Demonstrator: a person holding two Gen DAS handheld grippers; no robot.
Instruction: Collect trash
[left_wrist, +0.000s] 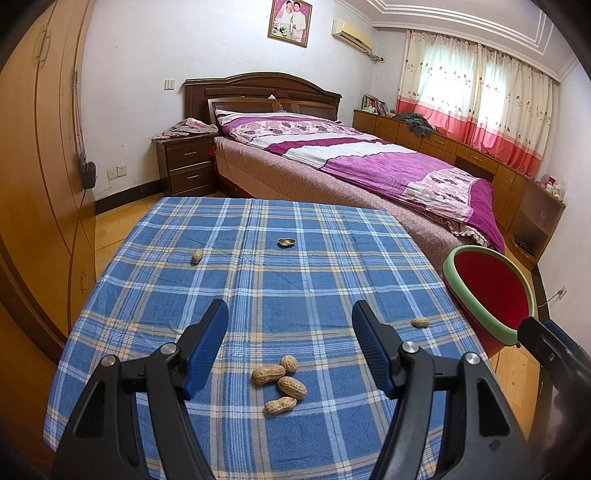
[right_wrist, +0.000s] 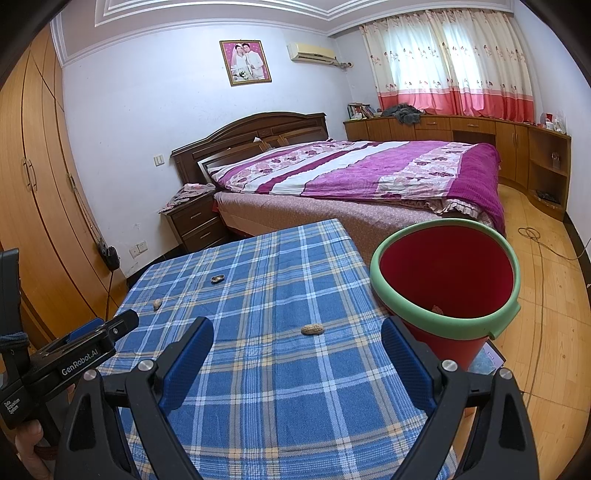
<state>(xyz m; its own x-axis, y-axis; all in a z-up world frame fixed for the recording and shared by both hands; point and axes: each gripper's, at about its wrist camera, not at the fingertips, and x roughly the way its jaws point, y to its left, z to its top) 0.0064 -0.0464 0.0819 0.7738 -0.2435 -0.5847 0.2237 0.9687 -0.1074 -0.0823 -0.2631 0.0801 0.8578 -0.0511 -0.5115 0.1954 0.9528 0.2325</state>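
Both grippers, left gripper (left_wrist: 290, 332) and right gripper (right_wrist: 297, 352), hung open and empty; red bin (right_wrist: 445, 280), right of frame, waited for peanuts (left_wrist: 280, 384)

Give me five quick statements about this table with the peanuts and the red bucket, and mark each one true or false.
1. Both grippers are open and hold nothing. True: left gripper, right gripper.
2. Four peanuts lie clustered near the left gripper. True.
3. The bucket has a blue rim. False: the rim is green.
4. The tablecloth is plain white. False: it is blue plaid.
5. The bucket stands in the middle of the table. False: it sits off the table's right edge.
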